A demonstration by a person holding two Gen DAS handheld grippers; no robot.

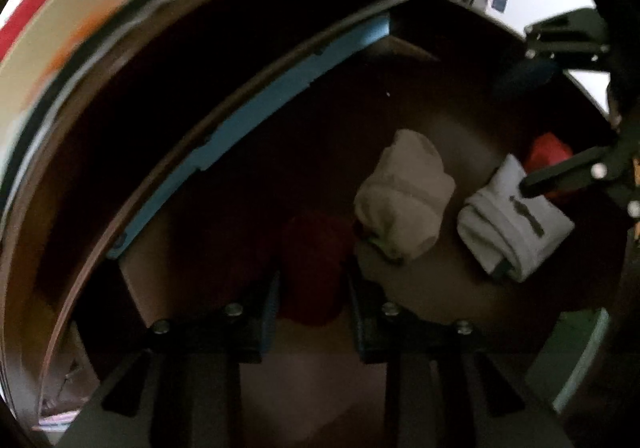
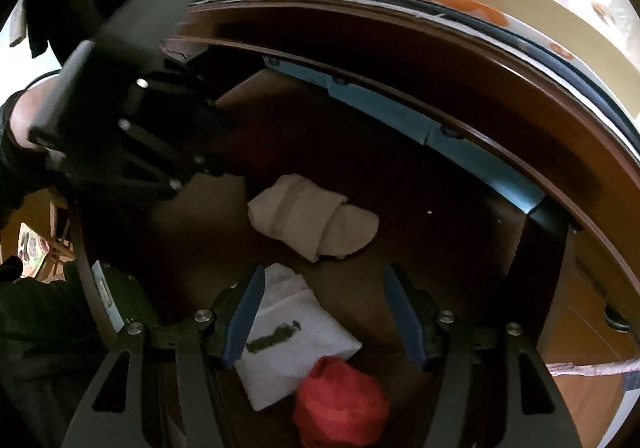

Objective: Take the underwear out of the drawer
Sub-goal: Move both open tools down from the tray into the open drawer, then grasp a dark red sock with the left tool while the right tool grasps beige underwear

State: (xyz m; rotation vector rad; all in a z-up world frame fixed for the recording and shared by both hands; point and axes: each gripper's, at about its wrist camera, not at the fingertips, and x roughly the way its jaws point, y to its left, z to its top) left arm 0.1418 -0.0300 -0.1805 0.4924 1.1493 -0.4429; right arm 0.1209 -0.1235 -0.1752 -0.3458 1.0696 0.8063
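The left gripper [image 1: 310,288] straddled a dark red bundle [image 1: 316,260] in the drawer [image 1: 420,296], jaws apart; closing off-centre risked a slip. The right gripper [image 2: 324,312] hung spread above the white bundle [image 2: 296,332].

Through the right wrist camera I look down into the open drawer [image 2: 460,248]. My right gripper [image 2: 324,312] has its jaws spread wide. Between them, toward 7 o'clock, lies a white folded garment [image 2: 296,340] with a dark mark on it; the left finger overlaps its edge. A red bundle [image 2: 340,404] rests at 6 o'clock, touching the white piece. A beige rolled garment [image 2: 312,222] lies near centre, apart from both. The left gripper [image 2: 192,172] reaches into the drawer at 9 o'clock; its jaw state is not discernible. A blue strip [image 2: 472,156] runs along the drawer's rear at 2 o'clock.
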